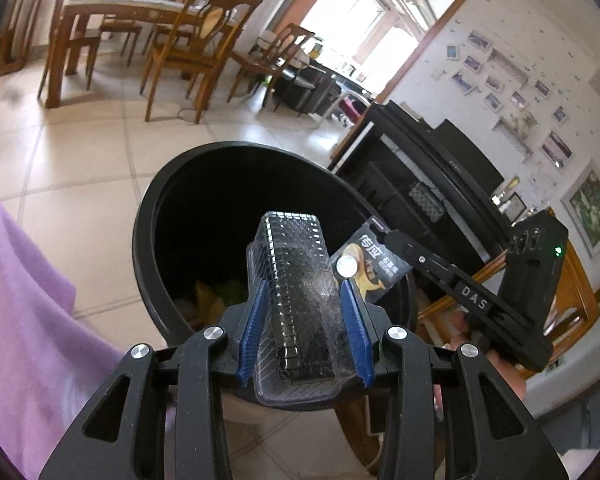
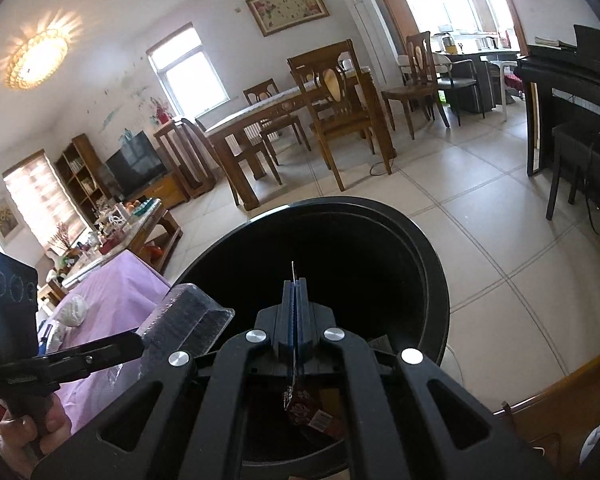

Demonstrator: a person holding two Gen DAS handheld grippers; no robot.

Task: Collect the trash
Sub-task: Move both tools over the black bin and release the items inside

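While both grippers grip trash over black bin (image 1: 148,240), purple cloth (image 1: 28,280) beside, dining chairs (image 1: 188,48) beyond.

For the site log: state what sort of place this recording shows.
Most likely a home's open living and dining room: a wooden dining table with matching chairs, a television on a low cabinet, and a black piano by the wall.
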